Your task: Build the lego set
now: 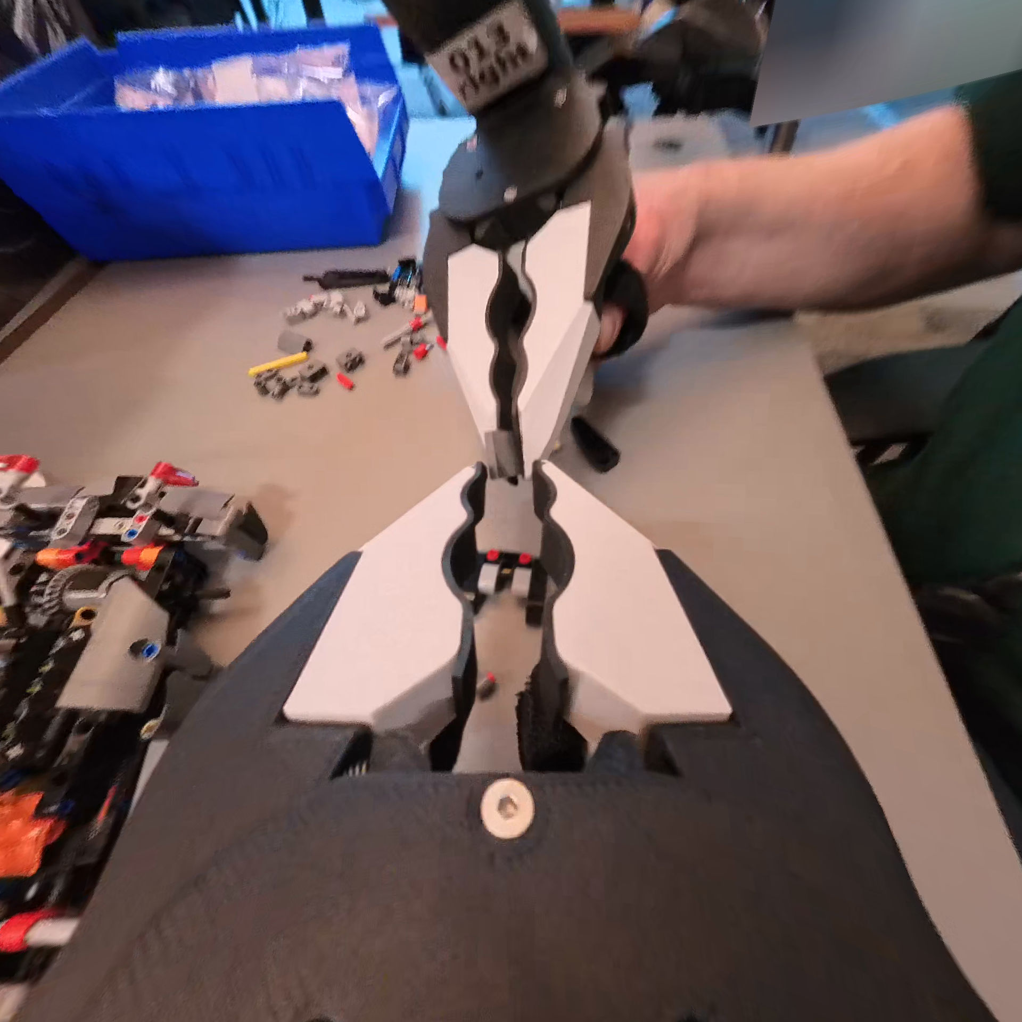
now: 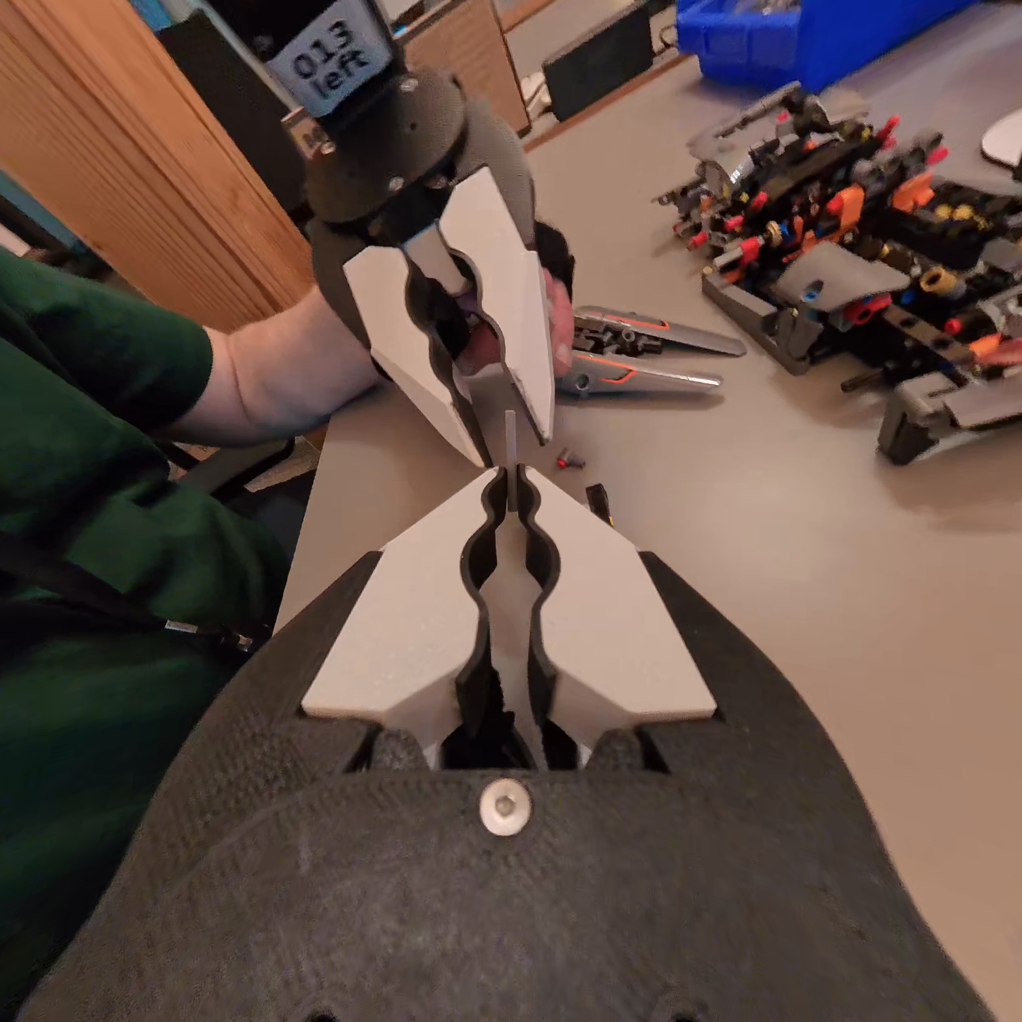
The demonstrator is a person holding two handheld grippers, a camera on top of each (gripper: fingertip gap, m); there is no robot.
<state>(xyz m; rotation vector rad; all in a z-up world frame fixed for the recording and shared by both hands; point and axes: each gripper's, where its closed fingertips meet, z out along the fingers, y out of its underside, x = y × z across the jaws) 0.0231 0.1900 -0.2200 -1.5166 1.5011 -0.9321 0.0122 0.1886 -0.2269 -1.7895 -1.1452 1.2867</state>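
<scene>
Grey table (image 1: 719,498), right tongs (image 1: 506,462) pinching a grey piece (image 1: 502,450), left tongs (image 1: 509,475) parted, empty.

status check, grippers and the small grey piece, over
Right gripper shut on small grey piece. Left gripper open, tips at that piece. Nothing between them.

Grey table (image 1: 166,343): lego model (image 2: 863,276), loose pieces (image 1: 343,343), blue bin (image 1: 193,166)

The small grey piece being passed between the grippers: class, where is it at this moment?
The small grey piece is pinched in the right gripper tips, just above the open left gripper, over the table.
</scene>
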